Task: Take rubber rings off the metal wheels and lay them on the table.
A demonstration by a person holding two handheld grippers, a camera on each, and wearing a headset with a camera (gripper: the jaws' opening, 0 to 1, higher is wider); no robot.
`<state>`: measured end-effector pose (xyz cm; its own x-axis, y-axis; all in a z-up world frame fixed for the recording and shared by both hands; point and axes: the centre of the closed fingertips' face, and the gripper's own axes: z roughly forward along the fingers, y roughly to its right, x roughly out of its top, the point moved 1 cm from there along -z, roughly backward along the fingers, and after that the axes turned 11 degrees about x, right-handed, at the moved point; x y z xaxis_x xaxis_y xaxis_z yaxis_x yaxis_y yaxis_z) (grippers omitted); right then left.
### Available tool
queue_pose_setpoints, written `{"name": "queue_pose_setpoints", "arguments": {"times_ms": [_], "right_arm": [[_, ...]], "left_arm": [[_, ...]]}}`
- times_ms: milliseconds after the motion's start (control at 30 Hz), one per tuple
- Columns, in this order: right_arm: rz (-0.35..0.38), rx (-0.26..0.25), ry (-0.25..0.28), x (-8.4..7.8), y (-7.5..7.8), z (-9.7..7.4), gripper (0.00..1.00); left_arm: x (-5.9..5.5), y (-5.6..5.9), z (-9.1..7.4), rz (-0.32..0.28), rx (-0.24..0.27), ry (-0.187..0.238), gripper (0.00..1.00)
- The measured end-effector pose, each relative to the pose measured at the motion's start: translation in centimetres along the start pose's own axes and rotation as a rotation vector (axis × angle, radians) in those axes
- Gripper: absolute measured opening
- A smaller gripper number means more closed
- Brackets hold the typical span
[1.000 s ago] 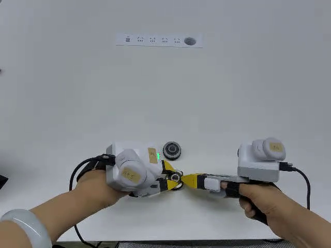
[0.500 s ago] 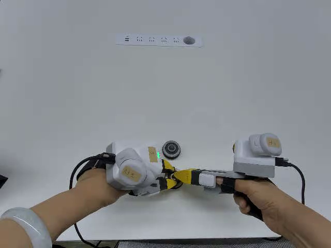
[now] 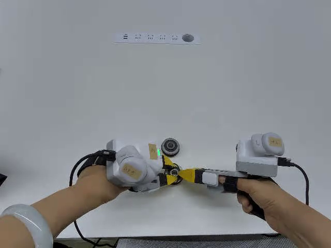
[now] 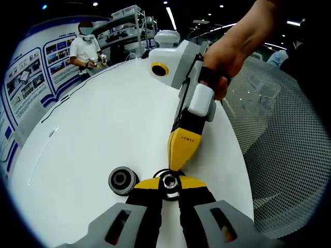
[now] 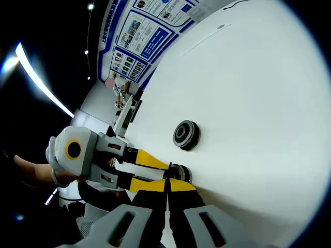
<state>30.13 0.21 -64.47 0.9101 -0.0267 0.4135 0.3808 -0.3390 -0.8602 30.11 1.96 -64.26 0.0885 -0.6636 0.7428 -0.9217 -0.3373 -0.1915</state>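
Observation:
My left gripper (image 3: 171, 175) is shut on a small metal wheel (image 4: 169, 181), which it holds just above the white table (image 3: 217, 103). From the right, my right gripper (image 3: 184, 174) meets that wheel, its yellow jaws together. They pinch the thin black rubber ring (image 4: 160, 172), which stands partly off the wheel's rim. In the right gripper view the held wheel (image 5: 180, 172) sits just past my right gripper (image 5: 166, 182), between the left gripper's yellow fingers (image 5: 147, 160). A second wheel (image 3: 170, 146) with its black ring on lies on the table just behind.
A white power strip (image 3: 156, 37) lies at the far side of the table. Black cables trail from both grippers over the near table edge (image 3: 196, 236). A person (image 4: 88, 44) stands far off in the left gripper view.
My right gripper has moved left from its spot a hand's width away and now has its tips at the wheel held by the left gripper. The left gripper has stayed nearly still.

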Motion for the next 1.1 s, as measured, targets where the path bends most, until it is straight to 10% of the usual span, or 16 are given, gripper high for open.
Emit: {"name": "queue_pose_setpoints", "arguments": {"times_ms": [67, 1100], "right_arm": [[0.000, 0.001, 0.002, 0.0, 0.0, 0.0, 0.01], [0.001, 0.036, 0.019, 0.4, -1.2, 0.1, 0.01]], "left_arm": [[0.2, -0.2, -0.2, 0.002, -0.001, 0.003, 0.02], [-0.6, -1.1, -1.1, -0.049, 0.039, 0.015, 0.47]]}}
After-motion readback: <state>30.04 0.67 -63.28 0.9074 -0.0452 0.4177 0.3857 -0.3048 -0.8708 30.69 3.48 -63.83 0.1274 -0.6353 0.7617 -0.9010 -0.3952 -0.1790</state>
